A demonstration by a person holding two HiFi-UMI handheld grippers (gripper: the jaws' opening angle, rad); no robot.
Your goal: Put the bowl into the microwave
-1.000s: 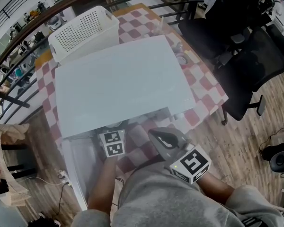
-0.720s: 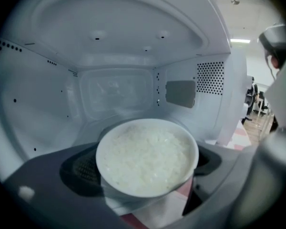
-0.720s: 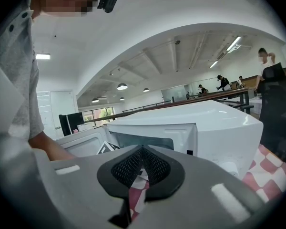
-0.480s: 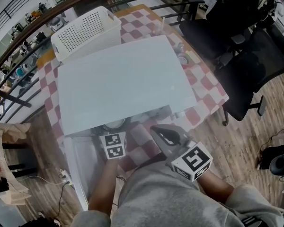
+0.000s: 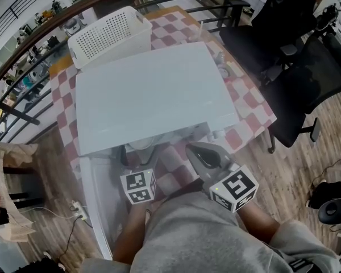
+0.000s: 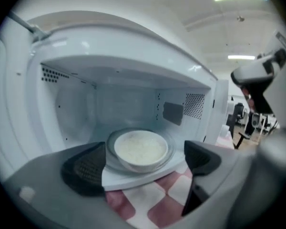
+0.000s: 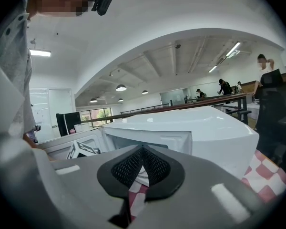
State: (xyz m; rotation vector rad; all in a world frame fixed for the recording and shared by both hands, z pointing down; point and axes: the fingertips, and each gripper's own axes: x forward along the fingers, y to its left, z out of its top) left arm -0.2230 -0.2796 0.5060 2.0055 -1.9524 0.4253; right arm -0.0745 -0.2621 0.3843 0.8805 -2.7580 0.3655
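White microwave (image 5: 148, 98) on a checked tablecloth (image 5: 247, 104) in the head view, with the left gripper (image 5: 138, 165) at its open front. Left gripper view: jaws spread wide and empty, the bowl (image 6: 140, 149) inside on what appears to be a glass turntable (image 6: 173, 149). Right gripper view: the right gripper (image 7: 142, 165) is pressed closed, holding nothing.

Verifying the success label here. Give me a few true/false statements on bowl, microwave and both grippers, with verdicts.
1. The bowl sits inside the microwave. True.
2. The left gripper is shut on the bowl. False: its jaws stand apart, clear of the bowl.
3. The microwave door is closed. False: it stands open.
4. The right gripper has its jaws together and holds nothing. True.
5. The white basket stands on the microwave. False: it stands on the table behind it.
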